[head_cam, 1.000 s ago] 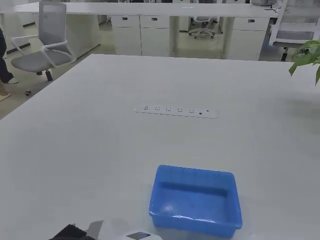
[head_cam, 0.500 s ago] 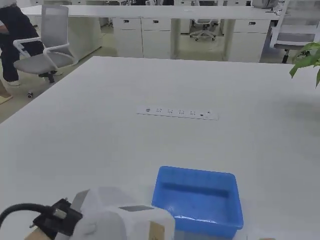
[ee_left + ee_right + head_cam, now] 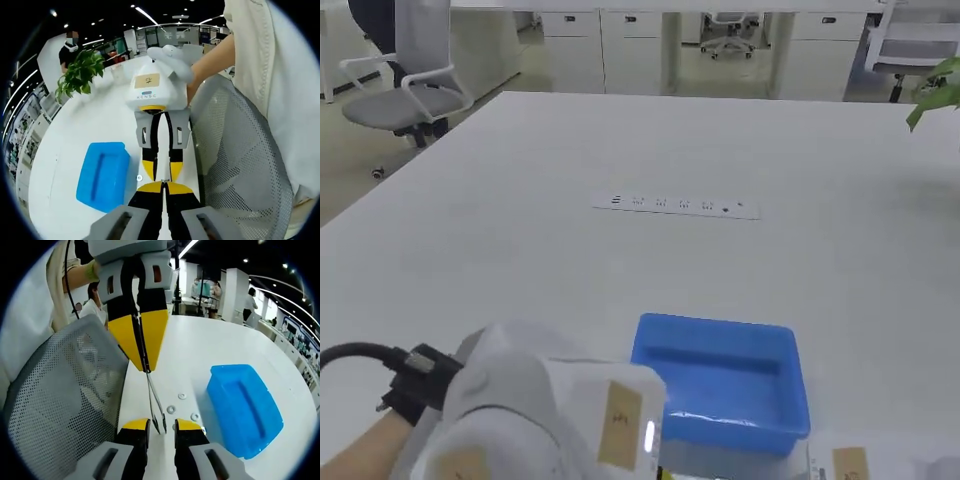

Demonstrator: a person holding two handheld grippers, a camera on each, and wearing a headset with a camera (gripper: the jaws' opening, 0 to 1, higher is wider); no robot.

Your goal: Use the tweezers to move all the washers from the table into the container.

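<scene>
My left gripper [image 3: 145,367] comes down from the top of the right gripper view with its yellow jaws shut on thin metal tweezers [image 3: 152,390]. The tweezer tips reach between the parted fingers of my right gripper [image 3: 161,426], which is open. Several small washers [image 3: 171,409] lie on the white table beside the tips, left of the blue container [image 3: 245,407]. In the left gripper view my left gripper [image 3: 164,183] faces the right gripper [image 3: 161,170], with one washer [image 3: 139,177] near the container [image 3: 102,175]. The left gripper's white housing [image 3: 550,420] sits beside the container [image 3: 720,385].
A grey mesh chair back [image 3: 65,405] stands close behind the left gripper and the table edge. A white power strip [image 3: 675,205] lies mid-table. A potted plant [image 3: 940,90] is at the far right, an office chair [image 3: 410,90] at the far left.
The head camera has tilted down. The left gripper's white housing has risen into the lower left of the head view and now looms larger beside the container.
</scene>
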